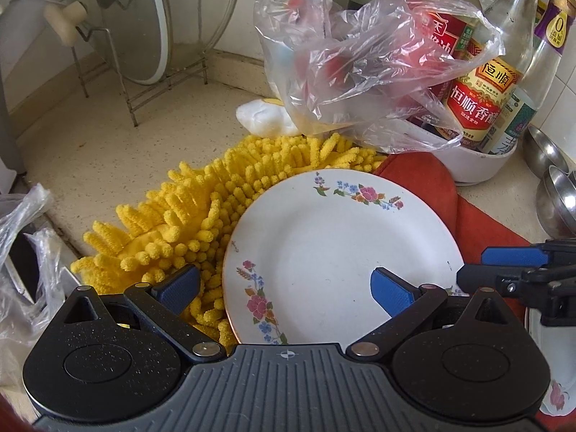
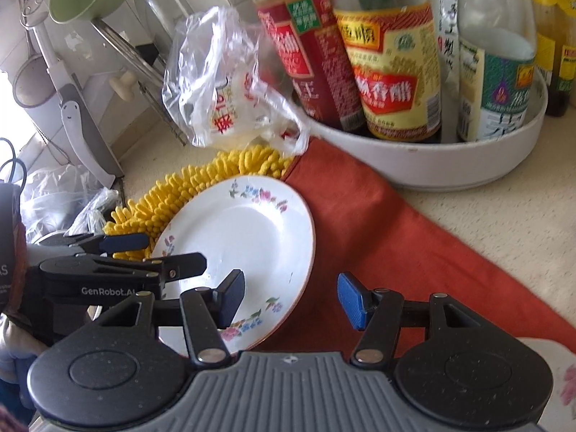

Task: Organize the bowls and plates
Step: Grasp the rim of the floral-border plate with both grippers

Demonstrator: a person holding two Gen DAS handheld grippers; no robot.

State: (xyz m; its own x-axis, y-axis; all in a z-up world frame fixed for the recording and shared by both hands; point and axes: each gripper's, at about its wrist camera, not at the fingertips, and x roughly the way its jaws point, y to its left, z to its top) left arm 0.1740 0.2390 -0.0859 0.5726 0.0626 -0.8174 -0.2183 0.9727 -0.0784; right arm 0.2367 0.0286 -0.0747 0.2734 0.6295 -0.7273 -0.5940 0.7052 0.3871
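Plate point(image 1: 334, 248), white with flower sprays on its rim, lies at the centre of the left wrist view and left of centre in the right wrist view point(image 2: 244, 248). It rests partly on a yellow mop head point(image 1: 187, 223) at its left and partly on a red cloth point(image 1: 428, 180) at its upper right, both spread on the speckled surface point(image 1: 108, 136).

Left tool point(image 1: 288, 288), at the bottom of its own view, stands open above the plate: one blue pad hangs over the mop head, the other over the plate's middle, and nothing is between them. In the right wrist view it enters from the left edge point(image 2: 144, 252).

Right tool point(image 2: 288, 298), at the bottom of its own view, is also open and empty, one pad over the plate's lower right rim, the other over the red cloth. Its fingers enter the left wrist view at the right edge point(image 1: 482, 266).

Behind the plate, a white tray point(image 2: 468, 165) holds sauce bottles point(image 2: 392, 72). A clear plastic bag point(image 1: 360, 61) sits beside the tray. Pot lids lean in a wire rack point(image 1: 144, 54) in the upper left of the left wrist view. Steel bowls point(image 1: 554, 194) sit at its right edge.
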